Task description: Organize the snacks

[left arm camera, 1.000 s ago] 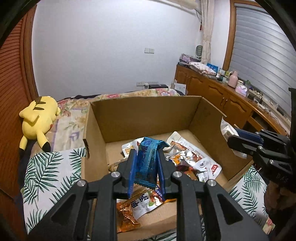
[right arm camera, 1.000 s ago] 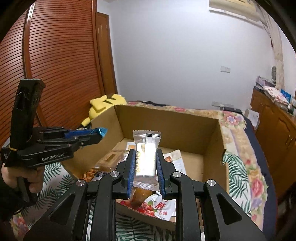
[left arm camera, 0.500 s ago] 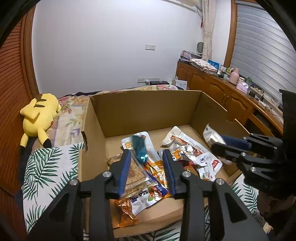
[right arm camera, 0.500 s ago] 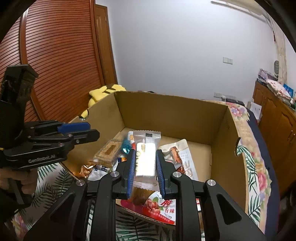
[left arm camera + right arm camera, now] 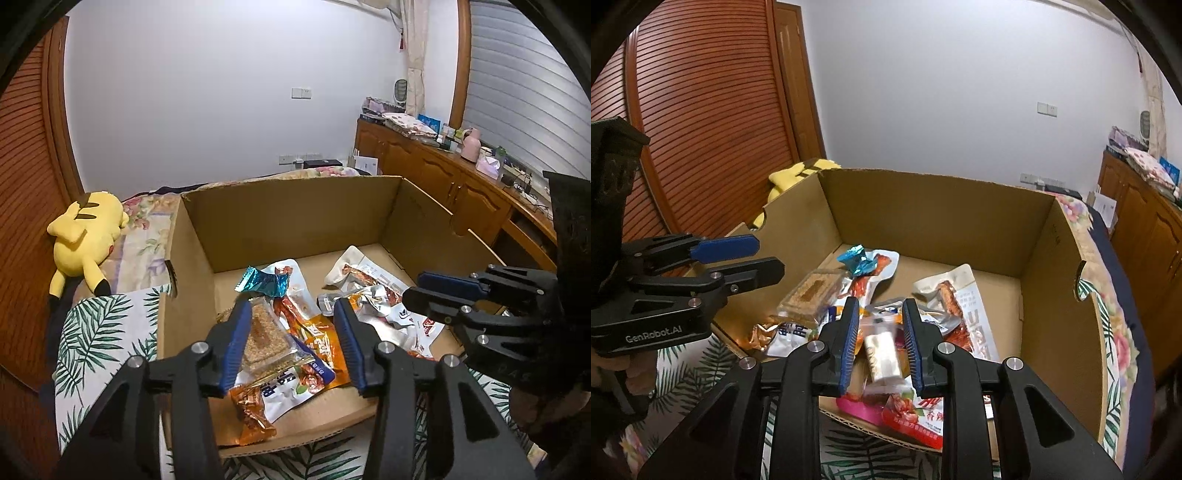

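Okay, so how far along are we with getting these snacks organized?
Done: several packets, including the blue-wrapped snack, lie in the cardboard box. In hand: the left gripper has just been opening its jaws, nothing between them; a clear-wrapped white bar sits in the right gripper over the box, blurred, grip unclear. Left: that bar; no loose snacks show outside the box.
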Motion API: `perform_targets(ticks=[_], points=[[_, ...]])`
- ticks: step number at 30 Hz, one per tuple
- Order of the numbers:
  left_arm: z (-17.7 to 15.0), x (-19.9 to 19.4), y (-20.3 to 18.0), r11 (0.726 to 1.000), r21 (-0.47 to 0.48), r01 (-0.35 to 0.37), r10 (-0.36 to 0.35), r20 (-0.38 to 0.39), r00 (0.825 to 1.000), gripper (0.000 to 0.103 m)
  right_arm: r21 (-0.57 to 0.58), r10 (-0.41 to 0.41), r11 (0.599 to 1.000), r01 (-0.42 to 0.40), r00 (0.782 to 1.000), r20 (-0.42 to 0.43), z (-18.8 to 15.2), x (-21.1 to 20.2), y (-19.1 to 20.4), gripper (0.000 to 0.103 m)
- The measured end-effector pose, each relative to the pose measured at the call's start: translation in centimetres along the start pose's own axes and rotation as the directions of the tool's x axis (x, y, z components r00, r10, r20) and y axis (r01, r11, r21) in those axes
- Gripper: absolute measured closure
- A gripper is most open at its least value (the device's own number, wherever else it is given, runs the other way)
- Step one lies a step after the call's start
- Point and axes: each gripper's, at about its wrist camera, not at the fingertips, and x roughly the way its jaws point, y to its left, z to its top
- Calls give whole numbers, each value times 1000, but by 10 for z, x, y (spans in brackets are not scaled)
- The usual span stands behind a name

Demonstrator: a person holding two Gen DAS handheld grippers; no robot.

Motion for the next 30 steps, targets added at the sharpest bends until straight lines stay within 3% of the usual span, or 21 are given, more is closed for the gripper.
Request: perform_targets(ticks=[16, 21, 23, 24, 27, 30], points=[[-3, -40, -9, 999, 16, -44, 43, 40, 998, 55, 13, -22, 1000, 22, 999, 36, -4, -25, 12, 76], [-9, -56, -16, 997, 39, -74, 72, 58, 996, 47, 26, -56, 998, 55, 997, 51, -12, -39, 16, 63], [-12, -63, -18, 996, 43, -76, 73, 63, 995, 40, 30, -70, 997, 68, 996, 56, -14, -45, 17, 55], [-13, -67, -19, 996, 40, -76, 73, 70, 995, 28, 32, -78, 997, 76, 995, 59, -15, -47, 17, 53], [-17, -78, -19, 997, 30, -71, 68, 91, 994, 22, 38, -100, 995, 97, 992, 76, -19, -56, 19, 44], [-20, -85, -21, 997, 19, -77, 75, 91, 993, 15, 49, -109, 993, 105, 990, 86, -23, -64, 19, 25]])
